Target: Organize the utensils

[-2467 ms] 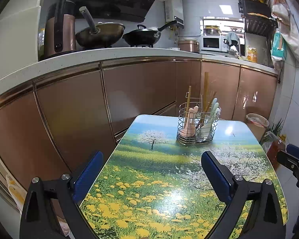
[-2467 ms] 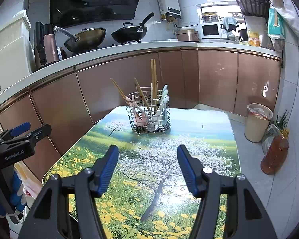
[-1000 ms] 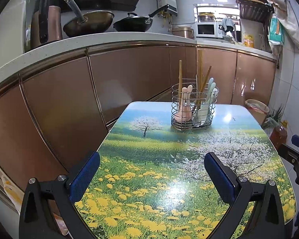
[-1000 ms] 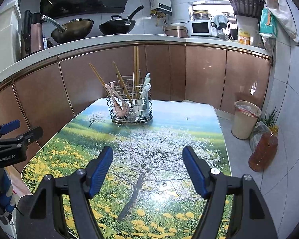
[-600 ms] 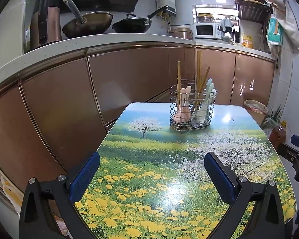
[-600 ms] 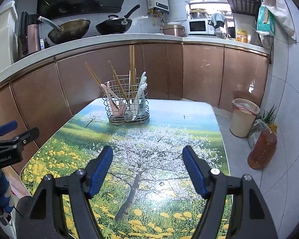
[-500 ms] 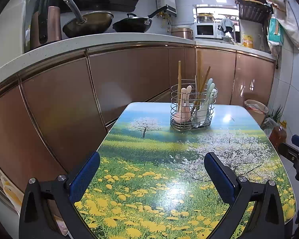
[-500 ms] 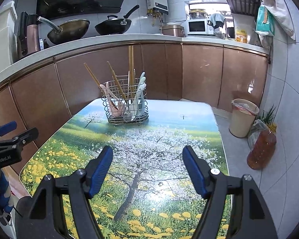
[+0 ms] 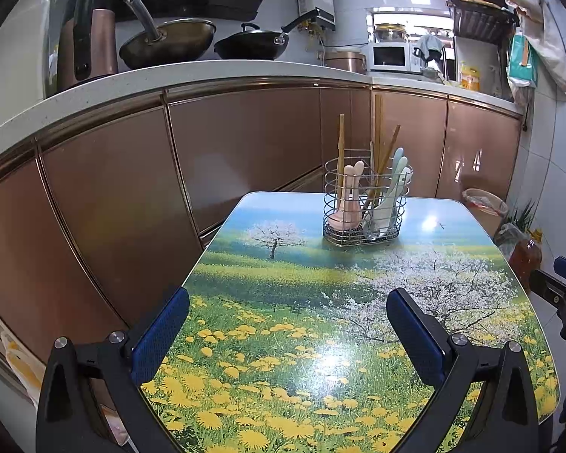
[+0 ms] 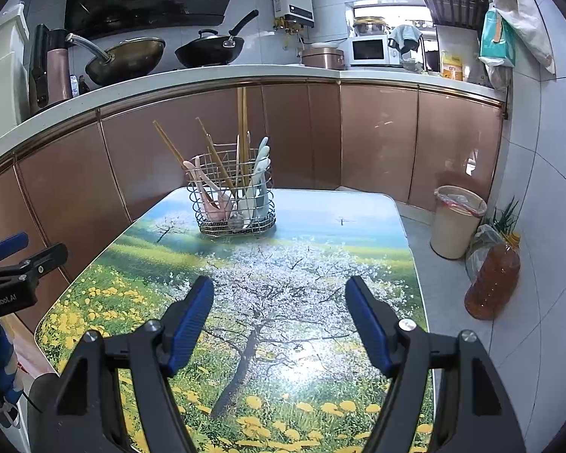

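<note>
Table (image 9: 290, 324) with the printed meadow-and-blossom top filled the foreground, set against a run of copper-coloured cabinets (image 9: 245, 139) under a white counter (image 10: 207, 75). On the counter: two woks (image 10: 132, 56), a microwave (image 10: 373, 51) further along. Bin (image 10: 458, 221) with a liner stood on the floor right of the table, amber bottle (image 10: 492, 283) just in front of it. Wire utensil basket (image 9: 366, 222) sat upright at the far end of the table, nearer the cabinet side, well apart from both grippers. It looked split into compartments: pink spoons (image 9: 345, 207) in the left one, pale blue-white spoons (image 9: 390, 196) in the right one, all handle-up with bowls at the bottom. Wooden chopsticks (image 10: 241, 132) stood among them, long axes near vertical; two leaned left in the right-wrist view, the rest roughly straight up. Something metal lay low in the middle, couldn't tell what. Left gripper (image 9: 288, 313) hovered over the near end of the table, blue pads spread wide, nothing between them. Right gripper (image 10: 279, 311) likewise over the table, pads apart, empty, aimed toward the basket. Each gripper showed at the edge of the other's view.
</note>
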### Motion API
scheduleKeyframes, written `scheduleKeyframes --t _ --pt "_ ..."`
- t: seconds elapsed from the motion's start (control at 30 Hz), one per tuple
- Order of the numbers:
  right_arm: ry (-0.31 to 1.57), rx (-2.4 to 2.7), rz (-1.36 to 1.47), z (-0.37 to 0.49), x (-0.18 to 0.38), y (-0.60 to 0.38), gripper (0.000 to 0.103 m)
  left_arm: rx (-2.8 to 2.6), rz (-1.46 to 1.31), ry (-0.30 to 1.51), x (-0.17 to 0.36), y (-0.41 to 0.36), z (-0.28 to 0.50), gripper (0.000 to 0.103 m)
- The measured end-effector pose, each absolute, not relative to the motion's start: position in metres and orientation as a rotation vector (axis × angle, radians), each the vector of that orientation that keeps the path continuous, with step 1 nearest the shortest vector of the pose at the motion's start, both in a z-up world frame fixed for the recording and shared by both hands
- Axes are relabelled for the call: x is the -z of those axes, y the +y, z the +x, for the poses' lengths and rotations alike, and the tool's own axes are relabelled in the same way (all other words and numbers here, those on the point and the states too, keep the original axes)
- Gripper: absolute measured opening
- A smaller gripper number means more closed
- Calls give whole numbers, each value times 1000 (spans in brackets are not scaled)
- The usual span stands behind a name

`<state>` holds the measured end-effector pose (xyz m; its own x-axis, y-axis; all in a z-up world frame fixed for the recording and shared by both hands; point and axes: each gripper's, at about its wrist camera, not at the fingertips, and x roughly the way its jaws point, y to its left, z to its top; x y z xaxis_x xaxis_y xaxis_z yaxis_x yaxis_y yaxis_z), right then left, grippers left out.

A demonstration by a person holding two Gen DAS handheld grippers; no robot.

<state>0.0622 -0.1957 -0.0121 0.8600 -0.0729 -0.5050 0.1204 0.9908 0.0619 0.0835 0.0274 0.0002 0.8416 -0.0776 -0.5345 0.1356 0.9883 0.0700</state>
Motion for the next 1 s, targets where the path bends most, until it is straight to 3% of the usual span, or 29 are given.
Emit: scheduleKeyframes --t 1.0 --pt "485 107 75 59 -5 -194 71 121 85 524 -14 27 82 103"
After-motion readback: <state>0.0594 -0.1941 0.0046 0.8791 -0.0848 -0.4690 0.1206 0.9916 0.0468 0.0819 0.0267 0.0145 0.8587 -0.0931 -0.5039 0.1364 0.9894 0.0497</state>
